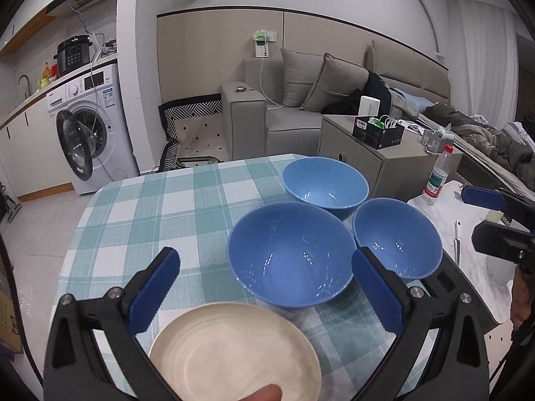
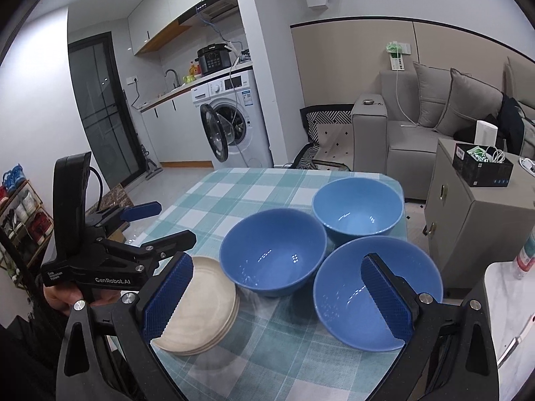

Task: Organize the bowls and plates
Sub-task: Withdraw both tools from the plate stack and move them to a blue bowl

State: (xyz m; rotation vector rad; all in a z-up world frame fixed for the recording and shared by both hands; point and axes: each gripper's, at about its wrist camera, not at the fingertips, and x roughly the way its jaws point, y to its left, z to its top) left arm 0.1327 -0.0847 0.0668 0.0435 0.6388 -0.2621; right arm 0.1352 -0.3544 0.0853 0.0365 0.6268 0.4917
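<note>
On the surface (image 1: pixel 140 200) covered with a teal-and-white checked cloth, 3 glossy blue round bowls are sitting in a tight cluster beside a stack of cream-coloured round plates (image 2: pixel 204 304). The lighter blue bowl (image 2: pixel 357 205) is standing farthest from the cameras, the darker blue middle bowl (image 2: pixel 272 250) is sitting just beside the plates, and the third blue bowl (image 2: pixel 378 292) is resting near the surface's right edge, close against the other 2. In the right wrist view the stack is showing at least 3 plate rims, though the exact count is hard to read.

The left tongs (image 1: pixel 264 287) are hovering wide open above the near edge of the surface, with the top cream plate lying below and between their blue ribbed pads and the middle bowl just ahead. A fingertip (image 1: pixel 264 394) is showing at the bottom edge of that view, touching or just over the plate rim. The right tongs (image 2: pixel 277 297) are also spread wide and holding nothing, their left pad hanging over the plate stack and their right pad over the third bowl. In the right wrist view the left tool is seen from the side, gripped by a hand (image 2: pixel 67 297) at the surface's left edge.
</note>
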